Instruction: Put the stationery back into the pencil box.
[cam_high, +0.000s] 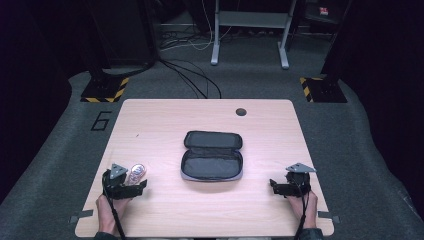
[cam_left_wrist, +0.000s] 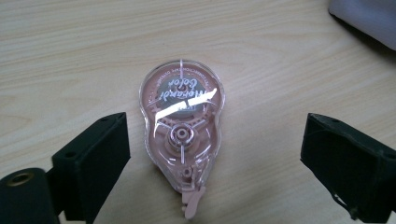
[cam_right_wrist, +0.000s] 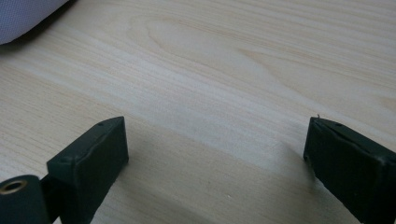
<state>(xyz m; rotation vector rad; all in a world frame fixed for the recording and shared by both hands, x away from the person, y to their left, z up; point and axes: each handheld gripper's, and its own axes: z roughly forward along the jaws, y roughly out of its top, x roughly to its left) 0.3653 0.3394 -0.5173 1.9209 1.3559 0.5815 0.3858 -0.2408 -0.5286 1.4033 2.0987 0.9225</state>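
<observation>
A clear pink correction-tape dispenser (cam_left_wrist: 182, 135) lies flat on the wooden table, its tip toward the camera. My left gripper (cam_left_wrist: 215, 140) is open, with one jaw on each side of the dispenser and a gap to it on both sides. From above, the dispenser (cam_high: 136, 172) sits at the table's front left, right at my left gripper (cam_high: 129, 181). My right gripper (cam_high: 280, 186) rests at the front right, and in its own view it (cam_right_wrist: 217, 140) is open over bare wood with nothing between the jaws.
An open dark zip pouch (cam_high: 212, 155) with a grey inside lies at the table's middle; its edge shows as a grey corner (cam_left_wrist: 369, 18) and again (cam_right_wrist: 23, 14). A round cable hole (cam_high: 241, 111) is near the far edge. Cables and a stand's legs are on the floor beyond.
</observation>
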